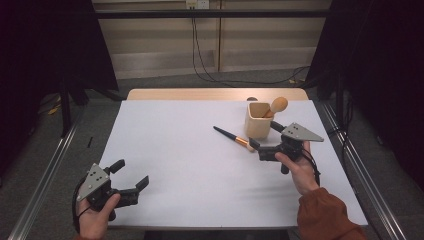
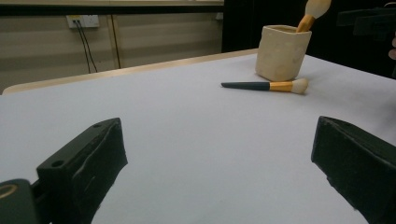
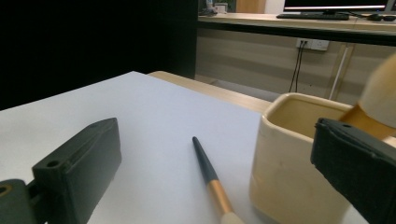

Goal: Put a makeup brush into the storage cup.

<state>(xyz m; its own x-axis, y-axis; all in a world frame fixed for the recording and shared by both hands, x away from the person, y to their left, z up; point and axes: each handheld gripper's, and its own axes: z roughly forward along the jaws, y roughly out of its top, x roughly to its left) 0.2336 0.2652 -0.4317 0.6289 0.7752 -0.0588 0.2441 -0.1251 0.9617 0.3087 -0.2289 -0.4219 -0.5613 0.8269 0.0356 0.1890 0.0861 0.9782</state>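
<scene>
A cream square cup (image 1: pixel 257 122) stands right of the table's middle, and a wooden-handled brush (image 1: pixel 278 105) leans in it. A dark-handled makeup brush (image 1: pixel 233 137) with a gold ferrule lies flat just left of the cup. My right gripper (image 1: pixel 265 135) hovers open at the cup's near side, one jaw by the lying brush's bristles, holding nothing. In the right gripper view the cup (image 3: pixel 289 163) and lying brush (image 3: pixel 210 175) sit between the jaws. My left gripper (image 1: pixel 130 174) rests open at the near left, far from both. The left gripper view shows the cup (image 2: pixel 282 53) and brush (image 2: pixel 266 86) ahead.
The white table top (image 1: pixel 190 165) has a wooden strip along its far edge. Metal rails run along the floor on both sides. Black curtains hang left and right, and cables drop from a wall socket behind.
</scene>
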